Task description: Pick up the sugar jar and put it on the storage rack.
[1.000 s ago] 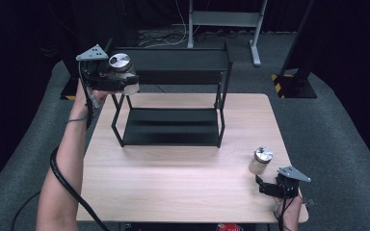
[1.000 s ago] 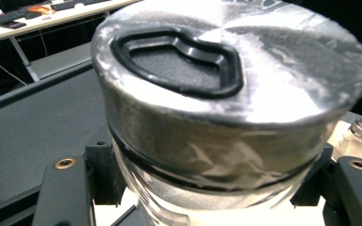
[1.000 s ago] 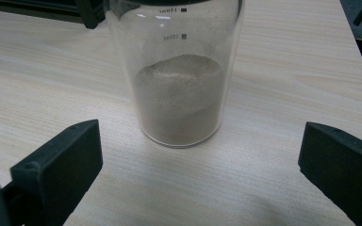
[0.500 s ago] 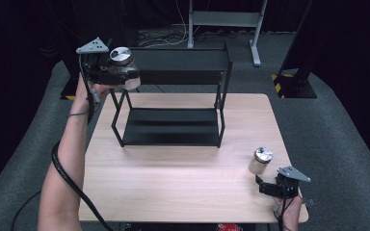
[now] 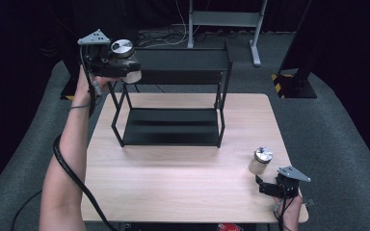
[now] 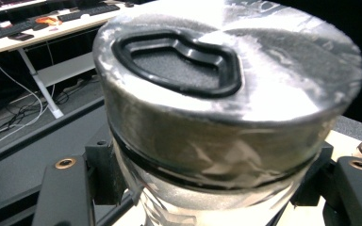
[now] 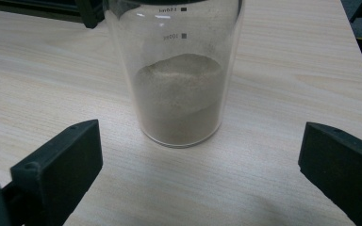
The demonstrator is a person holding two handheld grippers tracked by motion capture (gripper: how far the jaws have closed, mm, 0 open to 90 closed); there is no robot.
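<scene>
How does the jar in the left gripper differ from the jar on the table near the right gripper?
The held jar is lifted beside the top shelf of the black rack, clamped in the left gripper; the table jar stands upright on the wooden table. The right gripper sits open just short of the table jar, not touching it. Both are clear jars with silver lids.

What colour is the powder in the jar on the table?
Greyish beige powder, seen best in the right gripper view.

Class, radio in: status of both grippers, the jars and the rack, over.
Left gripper shut on a jar, held up at the rack top's left end. Right gripper open, second jar on the table just ahead. Nothing in the way.
</scene>
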